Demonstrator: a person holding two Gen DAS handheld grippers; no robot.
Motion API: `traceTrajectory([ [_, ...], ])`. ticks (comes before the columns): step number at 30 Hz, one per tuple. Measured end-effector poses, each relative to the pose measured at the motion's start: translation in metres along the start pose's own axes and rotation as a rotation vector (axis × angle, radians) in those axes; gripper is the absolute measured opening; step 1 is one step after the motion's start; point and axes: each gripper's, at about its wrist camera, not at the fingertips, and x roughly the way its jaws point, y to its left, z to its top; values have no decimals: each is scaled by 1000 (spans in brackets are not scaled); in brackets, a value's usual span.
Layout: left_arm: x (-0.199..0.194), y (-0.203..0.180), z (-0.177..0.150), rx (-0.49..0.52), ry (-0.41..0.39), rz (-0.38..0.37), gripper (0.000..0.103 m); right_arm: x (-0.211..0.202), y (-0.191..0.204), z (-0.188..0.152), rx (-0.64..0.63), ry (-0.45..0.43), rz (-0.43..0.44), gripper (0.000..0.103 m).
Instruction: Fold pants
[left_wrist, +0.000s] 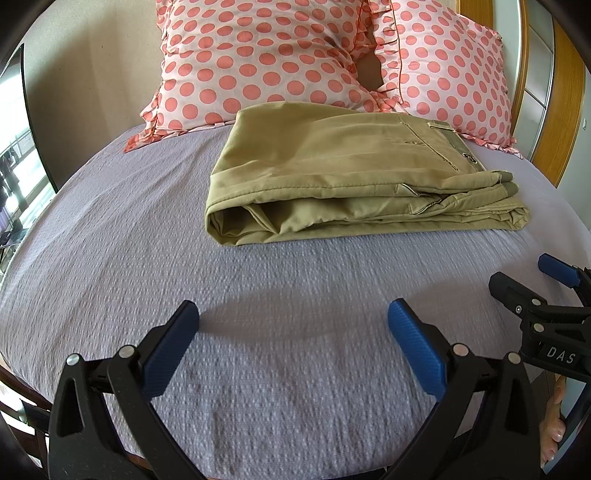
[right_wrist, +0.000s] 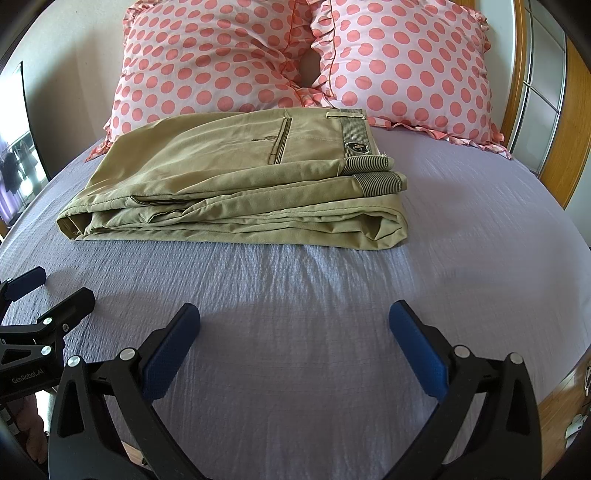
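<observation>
**Two tools spread and empty; pants lie folded on the bed**

Left wrist view: the left tool (left_wrist: 293, 314) is spread wide, its black arms ending in ribbed blue pads (left_wrist: 413, 339), with nothing between them. It hangs over a lilac bed sheet (left_wrist: 110, 240) of puckered, dimpled weave. The pants (left_wrist: 332, 173), smooth khaki cotton twill, lie folded into a flat rectangular stack in the middle of the bed, well apart from the tool. Stitched hems and a rolled fold face the camera. Behind the stack, two pillows (left_wrist: 258, 55) in pale pink fabric with coral dots and ruffled edges lean against the wall. The right tool (left_wrist: 517, 277) enters at the right edge, its fingers apart.

Right wrist view: the right tool (right_wrist: 294, 314) is likewise spread and grips nothing. The pants (right_wrist: 221, 177) sit to the left of centre, layered, with a ribbed striped waistband (right_wrist: 369, 162), a welt pocket and a small badge on top. The far edge of the stack touches the left pillow (right_wrist: 207, 55). A curved wooden bed frame (right_wrist: 569, 110) borders the right side. The left tool (right_wrist: 59, 284) shows at the left edge, fingers apart.
</observation>
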Motion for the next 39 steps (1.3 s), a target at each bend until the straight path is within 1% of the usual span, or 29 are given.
traceTrajectory([
  [13, 1, -1, 0, -2, 1, 1, 101, 0, 0, 0, -1, 1, 1, 102],
  [26, 4, 1, 6, 2, 39, -4, 101, 0, 0, 0, -1, 0, 1, 102],
  [39, 3, -1, 3, 1, 24, -4, 101, 0, 0, 1, -1, -1, 1, 102],
])
